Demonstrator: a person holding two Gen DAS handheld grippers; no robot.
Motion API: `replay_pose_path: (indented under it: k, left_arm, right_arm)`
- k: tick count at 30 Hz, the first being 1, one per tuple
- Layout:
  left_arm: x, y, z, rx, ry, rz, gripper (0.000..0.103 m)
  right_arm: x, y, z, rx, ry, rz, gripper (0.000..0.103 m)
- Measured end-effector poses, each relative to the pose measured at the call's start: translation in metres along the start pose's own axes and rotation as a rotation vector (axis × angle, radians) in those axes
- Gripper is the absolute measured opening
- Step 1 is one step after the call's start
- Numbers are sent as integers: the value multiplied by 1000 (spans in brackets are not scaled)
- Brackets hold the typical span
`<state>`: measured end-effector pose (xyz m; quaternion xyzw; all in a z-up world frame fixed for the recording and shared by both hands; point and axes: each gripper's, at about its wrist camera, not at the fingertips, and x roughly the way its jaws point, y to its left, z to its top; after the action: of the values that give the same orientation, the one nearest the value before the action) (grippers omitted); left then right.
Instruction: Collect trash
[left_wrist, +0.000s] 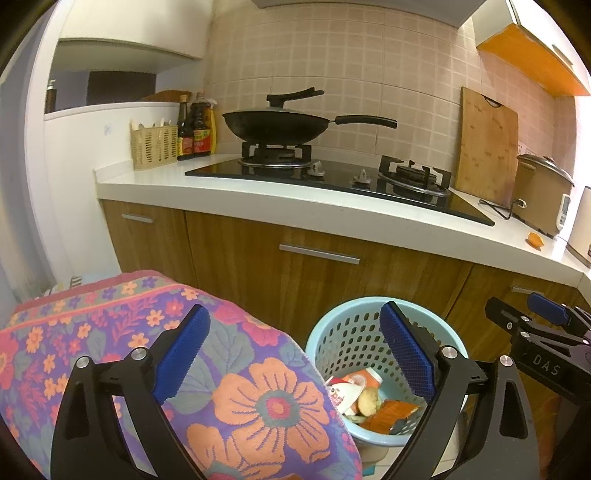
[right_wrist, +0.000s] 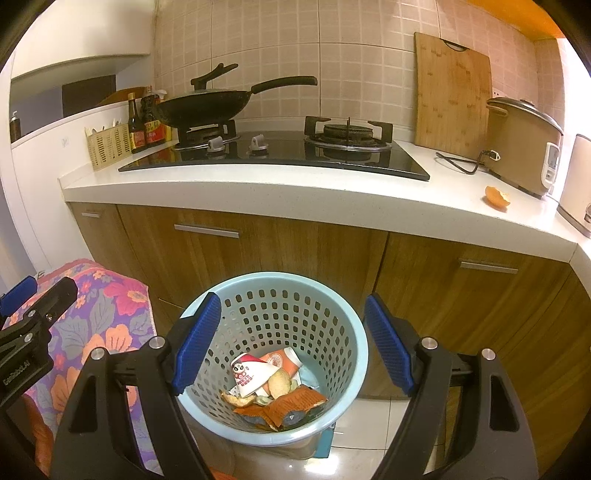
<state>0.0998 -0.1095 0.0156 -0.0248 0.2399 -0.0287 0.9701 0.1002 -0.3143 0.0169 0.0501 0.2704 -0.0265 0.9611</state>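
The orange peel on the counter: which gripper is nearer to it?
Right. The right gripper hangs over the bin, below-left of the peel; the left gripper is farther left.

Black claw (right_wrist: 291, 343) frames, blue ribbed pads (right_wrist: 197, 343), silver screws.

A black wok (right_wrist: 201, 107) is seated on the left burner; a cutting board (right_wrist: 452, 94) is leaned against the tiled wall.

Perforated plastic basket (right_wrist: 343, 325); glossy glass hob (right_wrist: 388, 162); wood cabinets (right_wrist: 461, 314).
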Motion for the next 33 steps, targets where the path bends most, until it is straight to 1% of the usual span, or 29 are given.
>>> replay_pose_path:
  k: [8, 33]
  left_arm:
    - [0, -2, -1, 5, 5, -13, 91]
    - [-1, -1, 0, -5, -3, -1, 91]
  right_arm:
    - [-3, 1, 0, -6, -17, 0, 76]
    - [-5, -2, 0, -2, -36, -10, 76]
